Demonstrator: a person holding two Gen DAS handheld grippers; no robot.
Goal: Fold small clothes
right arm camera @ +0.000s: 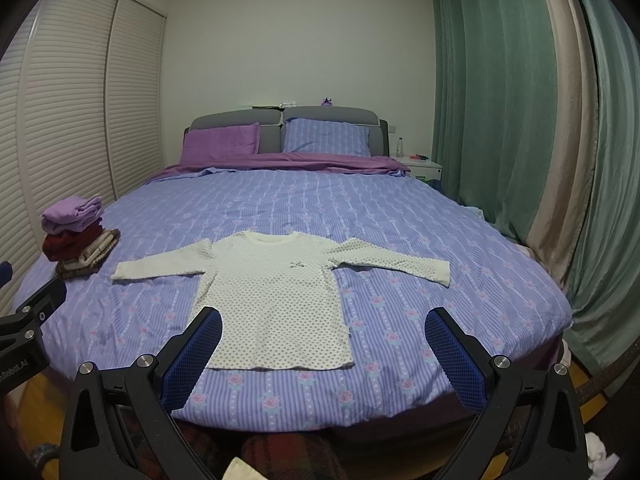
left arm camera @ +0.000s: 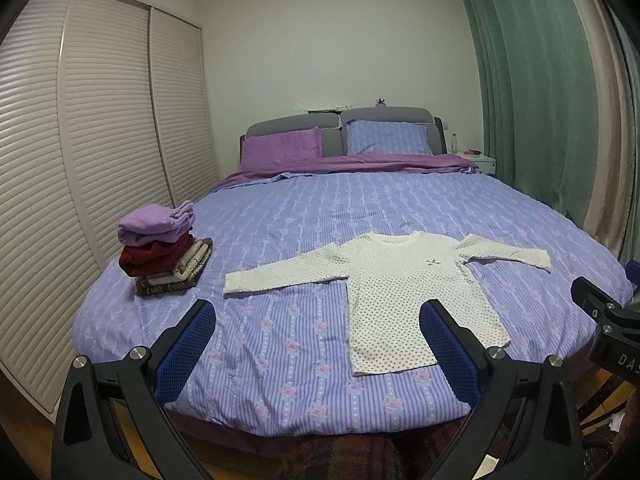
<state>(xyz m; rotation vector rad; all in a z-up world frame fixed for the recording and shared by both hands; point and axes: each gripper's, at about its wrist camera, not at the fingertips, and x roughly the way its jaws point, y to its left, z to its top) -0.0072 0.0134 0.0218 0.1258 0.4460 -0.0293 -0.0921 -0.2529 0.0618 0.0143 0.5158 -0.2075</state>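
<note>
A small white long-sleeved shirt with dark dots point(left arm camera: 404, 284) lies flat on the purple striped bedcover point(left arm camera: 304, 220), sleeves spread, hem toward me. It also shows in the right wrist view point(right arm camera: 276, 292). My left gripper point(left arm camera: 318, 312) is open and empty above the near bed edge, its right finger over the shirt's hem. My right gripper point(right arm camera: 322, 320) is open and empty, its left finger over the shirt's lower left corner. A stack of folded clothes point(left arm camera: 162, 248), lilac on top, dark red and beige below, sits at the bed's left side point(right arm camera: 76, 236).
Louvred wardrobe doors point(left arm camera: 80, 120) run along the left. Green curtains point(right arm camera: 500, 100) hang on the right. Pillows point(left arm camera: 336, 142) and a grey headboard are at the far end, with a white nightstand point(right arm camera: 424, 166) holding a bottle. The right gripper's body shows at the left view's edge point(left arm camera: 608, 320).
</note>
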